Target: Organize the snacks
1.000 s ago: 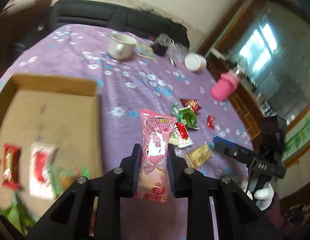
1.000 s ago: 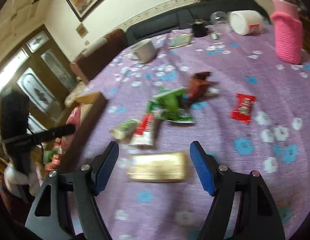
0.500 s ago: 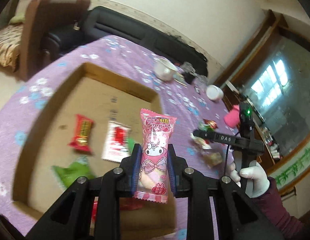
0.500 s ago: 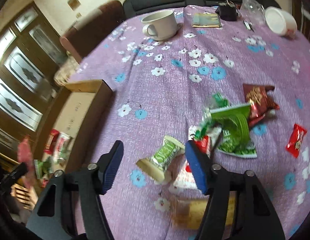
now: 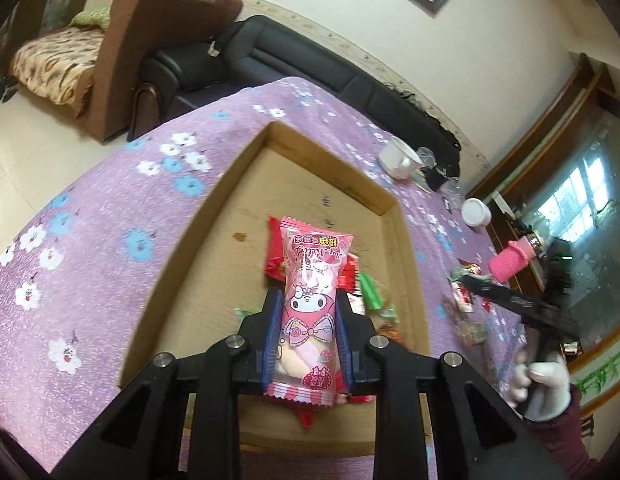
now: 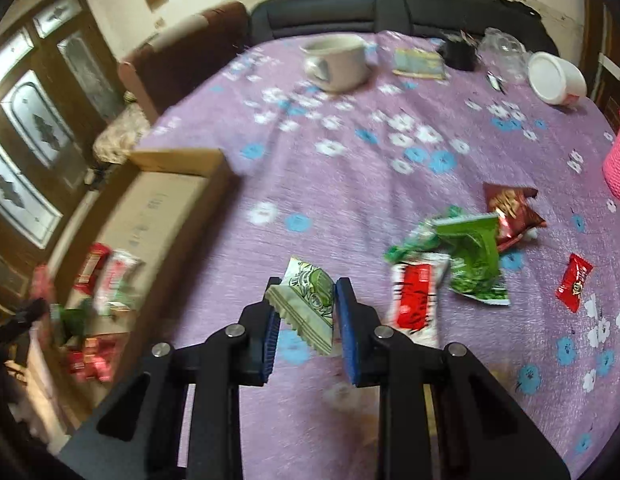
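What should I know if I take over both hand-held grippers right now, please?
Left hand-held gripper: shut on the pink cartoon-print snack packet, held over the shallow cardboard box.
Right hand-held gripper: shut on the green-and-white wrapped snack, above the purple floral tablecloth.
Done: several snacks already lie in the box.
Left: release both, then collect the red-and-white packet, green packets, dark red bag and small red candy.

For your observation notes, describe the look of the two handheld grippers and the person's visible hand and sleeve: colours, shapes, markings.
The left gripper and the right gripper look alike: black angular frames, silver round bolt heads, and blue ribbed pads lining flat fingers. Seen from the left wrist view, the right gripper's black body carries small white lettering, too blurred to read, and a green light. The hand wears a white glove, with a dark maroon sleeve.
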### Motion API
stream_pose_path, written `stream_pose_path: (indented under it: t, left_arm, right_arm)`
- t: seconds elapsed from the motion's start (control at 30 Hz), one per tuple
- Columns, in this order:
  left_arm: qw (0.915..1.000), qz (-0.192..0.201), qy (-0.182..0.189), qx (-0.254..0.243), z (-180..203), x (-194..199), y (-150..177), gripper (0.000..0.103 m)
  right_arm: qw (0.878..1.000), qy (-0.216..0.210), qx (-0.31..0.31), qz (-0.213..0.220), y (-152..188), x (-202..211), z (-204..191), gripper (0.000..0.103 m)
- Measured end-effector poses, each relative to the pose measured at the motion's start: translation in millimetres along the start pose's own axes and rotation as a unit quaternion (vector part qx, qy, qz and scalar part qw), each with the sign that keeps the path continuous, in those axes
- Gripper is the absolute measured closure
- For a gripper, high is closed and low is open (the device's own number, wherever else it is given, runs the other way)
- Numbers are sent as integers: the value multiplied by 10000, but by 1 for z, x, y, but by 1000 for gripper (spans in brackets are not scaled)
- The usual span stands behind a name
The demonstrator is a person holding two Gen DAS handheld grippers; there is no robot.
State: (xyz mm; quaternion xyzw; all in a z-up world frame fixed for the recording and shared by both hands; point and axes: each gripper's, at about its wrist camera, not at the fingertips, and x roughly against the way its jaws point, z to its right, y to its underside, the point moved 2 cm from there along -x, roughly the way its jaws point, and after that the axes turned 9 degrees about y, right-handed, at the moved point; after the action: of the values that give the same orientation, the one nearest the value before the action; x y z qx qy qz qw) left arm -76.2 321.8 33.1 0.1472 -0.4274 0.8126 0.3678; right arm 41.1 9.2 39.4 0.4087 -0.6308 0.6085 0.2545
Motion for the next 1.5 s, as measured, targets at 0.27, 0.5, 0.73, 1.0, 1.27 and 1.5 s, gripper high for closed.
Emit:
stream_pose_path:
  t: [0.27,0.5,0.73,1.0,1.27,1.5]
  left_arm:
    - [9999,13,-122,15,-7,-1,0,67]
    - [9995,284,-159,14,-3,24,5,32]
    - [9980,620,67,-143,3,42,7,24]
    - [9943,427,913,-361,42,35,16,24]
    - [9853,-234,1621,-482,92,4,38,24]
    - [9868,-657,1372,-557,112,-25,51,24]
  right_arm:
    - [9947,-821,611,-28,-4,14,-83,74]
    - [9918,-838,940,-229,-21,-21,-133,73]
    - [9934,-1018,524,39,-29,-7,-125,53]
    - [9835,105,628,1694,-10,94,-58,14]
    - [9959,194,-672,577,31,77,80,7]
    - [9961,148,-819,301,55,53,109,9]
